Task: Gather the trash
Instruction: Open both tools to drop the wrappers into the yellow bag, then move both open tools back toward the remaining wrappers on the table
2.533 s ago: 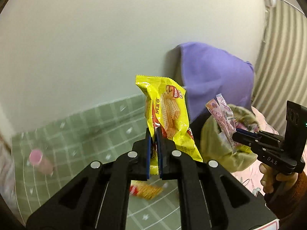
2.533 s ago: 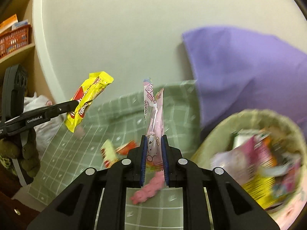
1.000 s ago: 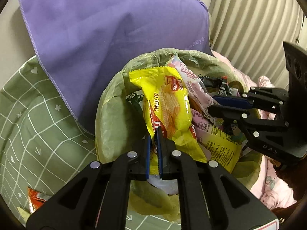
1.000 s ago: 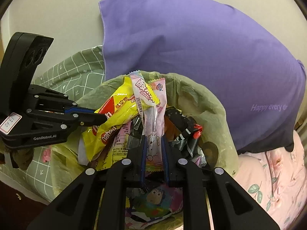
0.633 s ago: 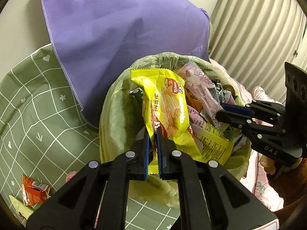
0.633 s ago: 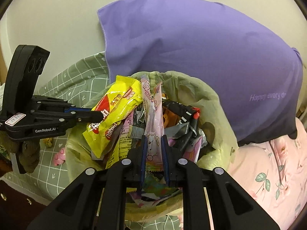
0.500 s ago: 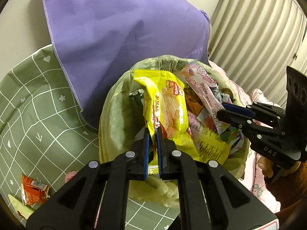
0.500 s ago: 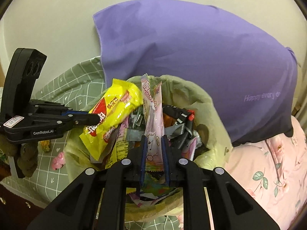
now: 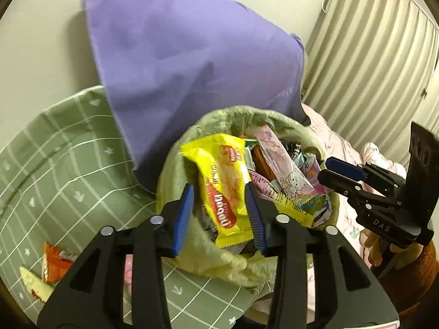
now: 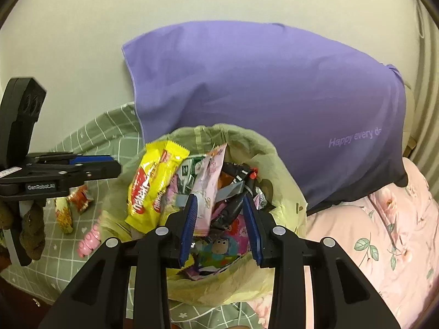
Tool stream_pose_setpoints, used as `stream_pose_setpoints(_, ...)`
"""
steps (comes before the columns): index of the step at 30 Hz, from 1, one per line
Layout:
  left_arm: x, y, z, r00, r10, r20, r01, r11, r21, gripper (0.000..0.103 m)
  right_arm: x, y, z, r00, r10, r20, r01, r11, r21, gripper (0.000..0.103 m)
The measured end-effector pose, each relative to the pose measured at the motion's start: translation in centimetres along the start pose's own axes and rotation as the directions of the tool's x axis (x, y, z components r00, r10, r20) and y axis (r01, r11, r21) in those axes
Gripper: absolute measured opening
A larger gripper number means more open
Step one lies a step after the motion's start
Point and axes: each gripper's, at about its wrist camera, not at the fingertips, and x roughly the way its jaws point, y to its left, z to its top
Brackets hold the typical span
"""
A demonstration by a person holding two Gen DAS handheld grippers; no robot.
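Wrappers are what this moment turns on — both have just been let go. The left gripper [image 9: 219, 216] clamped the yellow wafer pack [image 9: 223, 185] half a second ago; now its blue pads [image 9: 183, 219] stand wide, with the pack lying loose between them on the heap in the bin [image 9: 175, 170]. The right gripper [image 10: 219, 224] has done the same: its jaws are wide apart, and the pink wrapper [image 10: 208, 189] it pinched a moment ago leans on the pile, tipped toward its left pad.

From the right wrist view, the yellow pack sits at about ten o'clock in the bin's mouth and the pink one near the middle. The bin, lined with a pale green bag, is close to brimming, so I judge either piece could slide off.

Behind the bin, at twelve o'clock, stands a purple pillow [image 10: 274, 96]. On the green sheet [image 9: 68, 164], off at eight o'clock, trash remains: an orange packet [image 9: 56, 263], a pale yellow-green one [image 9: 34, 285] just beside it, and a small pink thing [image 10: 89, 237] near the bin's foot. So this drop looks done, and more collecting is left.
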Motion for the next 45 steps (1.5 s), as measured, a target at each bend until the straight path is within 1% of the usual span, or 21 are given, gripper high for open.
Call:
stream_pose_setpoints(1,-0.7,0.2,-0.2,1.0,0.006,0.013,-0.006,1.0,-0.011,0.044,-0.3,0.2,0.1,1.0,0.001,0.008,-0.001,1.0,0.005,0.033)
stream_pose_setpoints(5,-4.3,2.4,-1.7,0.996,0.06,0.066,-0.055,0.996,-0.072,0.044,-1.3,1.2,0.1,0.999,0.016,0.044,-0.017,1.0,0.024,0.033)
stream_pose_setpoints(7,-6.2,4.2,-2.7,0.989,0.12,0.085,-0.11,0.988,-0.106,0.045,-1.6,2.2,0.1,0.997,0.031,0.065,-0.033,0.999,0.026,0.033)
stream_pose_setpoints(8,-6.8,4.9,-3.2,0.986,0.144,0.088,-0.133,0.984,-0.12,0.048,-1.6,2.7,0.1,0.997,0.04,0.071,-0.042,0.999,0.024,0.033)
stream_pose_setpoints(11,-9.2,8.2,-5.5,0.97,0.227,0.085,-0.207,0.959,-0.194,0.051,-1.4,4.5,0.1,0.995,0.069,0.073,-0.07,0.997,0.012,0.033)
stream_pose_setpoints(13,-10.6,10.3,-7.4,0.96,0.27,0.075,-0.243,0.936,-0.255,0.051,-1.1,6.1,0.0,0.993,0.094,0.067,-0.094,0.996,-0.005,0.033)
stream_pose_setpoints(15,-12.0,12.9,-9.5,0.948,0.315,0.056,-0.281,0.903,-0.326,0.051,-0.7,7.8,0.0,0.991,0.124,0.056,-0.123,0.992,-0.031,0.033)
stream_pose_setpoints(17,-12.9,15.3,-11.5,0.937,0.349,0.03,-0.307,0.86,-0.407,0.051,-0.2,9.6,0.1,0.987,0.153,0.043,-0.15,0.987,-0.059,0.033)
stream_pose_setpoints(20,-13.3,17.5,-13.5,0.935,0.355,0.002,-0.308,0.815,-0.491,0.051,0.5,12.1,0.1,0.982,0.188,0.021,-0.186,0.979,-0.086,0.033)
stream_pose_setpoints(23,-12.8,19.2,-15.8,0.941,0.335,-0.049,-0.302,0.764,-0.571,0.051,1.0,13.9,-0.1,0.977,0.212,0.01,-0.211,0.973,-0.093,0.033)
stream_pose_setpoints(26,-11.9,19.9,-17.2,0.947,0.313,-0.075,-0.292,0.736,-0.611,0.051,1.7,15.1,-0.9,0.972,0.234,-0.01,-0.234,0.969,-0.076,0.033)
stream_pose_setpoints(28,-11.1,19.9,-17.6,0.95,0.3,-0.085,-0.286,0.727,-0.624,0.051,2.2,15.5,-1.5,0.968,0.247,-0.03,-0.249,0.966,-0.066,0.033)
stream_pose_setpoints(31,-9.1,19.4,-17.8,0.957,0.27,-0.105,-0.274,0.728,-0.628,0.051,2.7,16.0,-2.3,0.968,0.242,-0.06,-0.247,0.965,-0.084,0.033)
stream_pose_setpoints(33,-7.7,19.0,-17.6,0.95,0.286,-0.127,-0.302,0.728,-0.616,0.051,2.8,16.2,-2.6,0.97,0.233,-0.073,-0.239,0.966,-0.094,0.033)
stream_pose_setpoints(35,-6.5,19.0,-17.5,0.937,0.31,-0.163,-0.343,0.714,-0.61,0.051,2.9,16.1,-2.8,0.969,0.234,-0.079,-0.241,0.966,-0.09,0.033)
stream_pose_setpoints(36,-6.0,19.0,-17.4,0.934,0.308,-0.182,-0.353,0.714,-0.605,0.051,3.1,16.2,-2.9,0.967,0.238,-0.086,-0.245,0.965,-0.09,0.033)
stream_pose_setpoints(37,-5.7,19.0,-17.5,0.935,0.301,-0.19,-0.353,0.72,-0.598,0.051,3.3,16.3,-3.0,0.965,0.245,-0.096,-0.254,0.963,-0.092,0.033)
stream_pose_setpoints(39,-5.5,18.9,-17.4,0.936,0.293,-0.194,-0.351,0.744,-0.568,0.051,4.0,16.9,-3.3,0.95,0.283,-0.128,-0.297,0.949,-0.107,0.033)
stream_pose_setpoints(41,-5.8,19.1,-17.5,0.93,0.307,-0.202,-0.368,0.753,-0.545,0.051,4.6,18.0,-3.7,0.937,0.317,-0.146,-0.336,0.933,-0.129,0.033)
stream_pose_setpoints(43,-6.7,19.7,-17.7,0.92,0.334,-0.205,-0.391,0.751,-0.532,0.051,5.8,19.3,-4.0,0.917,0.358,-0.176,-0.384,0.913,-0.142,0.033)
stream_pose_setpoints(45,-8.2,20.8,-18.2,0.902,0.374,-0.216,-0.43,0.735,-0.524,0.051,7.0,20.4,-4.1,0.904,0.38,-0.196,-0.412,0.898,-0.154,0.033)
